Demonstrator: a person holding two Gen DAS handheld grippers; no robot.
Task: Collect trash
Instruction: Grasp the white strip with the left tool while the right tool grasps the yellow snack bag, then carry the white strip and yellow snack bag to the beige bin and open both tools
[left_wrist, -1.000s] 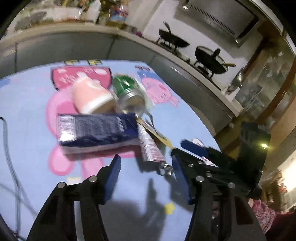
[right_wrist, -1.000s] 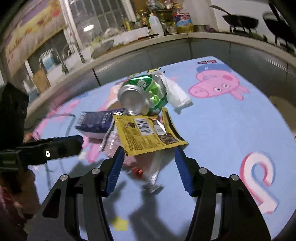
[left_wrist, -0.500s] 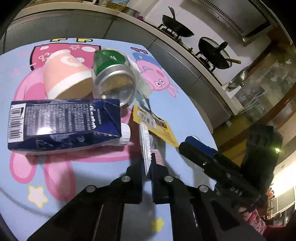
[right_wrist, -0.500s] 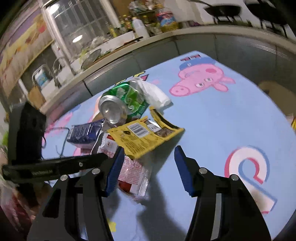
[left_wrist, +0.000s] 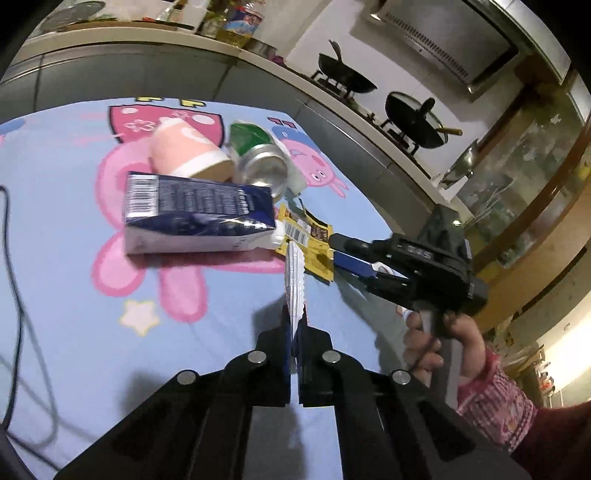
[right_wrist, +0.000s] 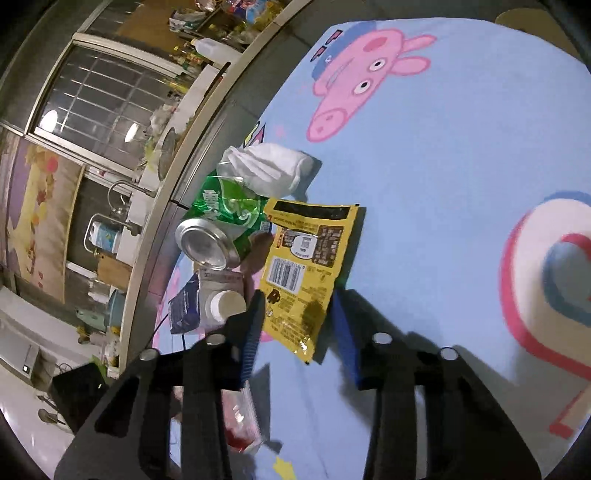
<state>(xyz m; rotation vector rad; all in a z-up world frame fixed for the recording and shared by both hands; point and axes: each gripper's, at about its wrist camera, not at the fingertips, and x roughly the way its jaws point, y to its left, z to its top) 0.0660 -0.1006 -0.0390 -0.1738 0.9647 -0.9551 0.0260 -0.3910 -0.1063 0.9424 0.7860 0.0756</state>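
Observation:
My left gripper (left_wrist: 295, 326) is shut on a silvery red-and-white snack packet (left_wrist: 294, 280), which stands edge-on above the blue cartoon tablecloth (left_wrist: 66, 258). Beyond it lie a navy drink carton (left_wrist: 195, 214), a pink paper cup (left_wrist: 184, 153) and a crushed green can (left_wrist: 262, 166). My right gripper (right_wrist: 300, 332) is rolled to one side. Its jaws are closing around the near end of a flat yellow wrapper (right_wrist: 303, 258), which lies between the blue pads (right_wrist: 347, 332) without being visibly pinched. A hand (left_wrist: 443, 332) holds that gripper (left_wrist: 341, 253) at the wrapper's (left_wrist: 308, 236) edge.
A white crumpled tissue (right_wrist: 273, 170) lies behind the can (right_wrist: 221, 229). A black cable (left_wrist: 14, 295) runs along the cloth's left side. The kitchen counter (left_wrist: 147, 44) with woks and bottles curves behind the table, and the table's edge falls away at the right.
My left gripper went from open to shut on the packet and drew it back off the pile. My right gripper rolled, came down to the yellow wrapper, and its jaws narrowed.

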